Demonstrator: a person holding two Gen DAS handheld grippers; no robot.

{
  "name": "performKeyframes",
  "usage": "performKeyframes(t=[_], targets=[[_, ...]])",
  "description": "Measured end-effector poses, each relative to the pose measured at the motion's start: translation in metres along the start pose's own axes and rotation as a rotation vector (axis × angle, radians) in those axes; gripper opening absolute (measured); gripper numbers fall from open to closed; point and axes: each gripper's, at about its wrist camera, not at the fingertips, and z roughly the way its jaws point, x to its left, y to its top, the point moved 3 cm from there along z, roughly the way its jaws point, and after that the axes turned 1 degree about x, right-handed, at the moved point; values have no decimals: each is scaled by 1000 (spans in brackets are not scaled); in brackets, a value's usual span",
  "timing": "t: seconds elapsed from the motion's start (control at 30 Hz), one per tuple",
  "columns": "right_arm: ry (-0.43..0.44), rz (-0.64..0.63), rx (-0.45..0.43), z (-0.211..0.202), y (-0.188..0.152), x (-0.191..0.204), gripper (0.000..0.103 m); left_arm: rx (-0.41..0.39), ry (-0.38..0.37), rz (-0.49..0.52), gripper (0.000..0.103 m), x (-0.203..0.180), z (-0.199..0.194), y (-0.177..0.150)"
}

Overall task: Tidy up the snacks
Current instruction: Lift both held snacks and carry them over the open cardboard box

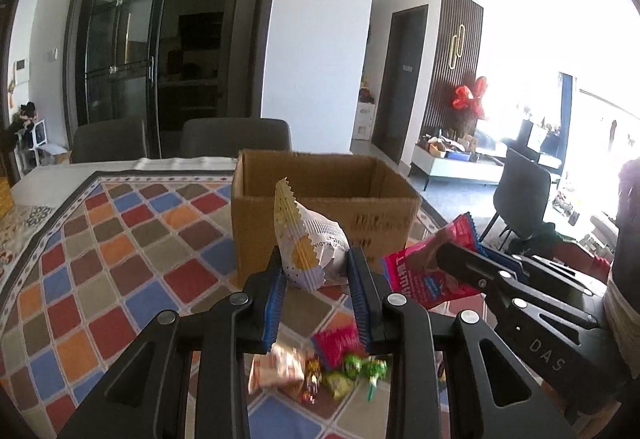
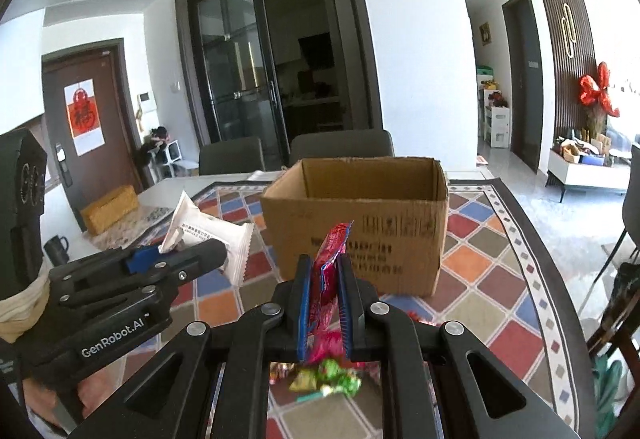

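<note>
Both held packets hover just short of the box rim (image 2: 360, 195).

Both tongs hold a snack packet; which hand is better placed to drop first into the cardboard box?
Right, marginally. The right tongs grip the pink packet directly facing the box. The left tongs hold the white packet near its left front corner.

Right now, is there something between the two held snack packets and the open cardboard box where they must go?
Nothing visible blocks the way. The left gripper holds the white packet and the right gripper holds the pink packet, both just in front of the cardboard box, whose top is open. Only its near wall must be cleared.
</note>
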Motion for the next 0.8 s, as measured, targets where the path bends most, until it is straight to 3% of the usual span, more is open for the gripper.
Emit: performKeyframes(t=[0.37,0.8], targets=[[-23,-14,-68,28,51,-7,14,-8,2,-10,30,13,33,42],[-40,-22,-58,77,100,-18,13,74,-47,-19,30,30,94,89]])
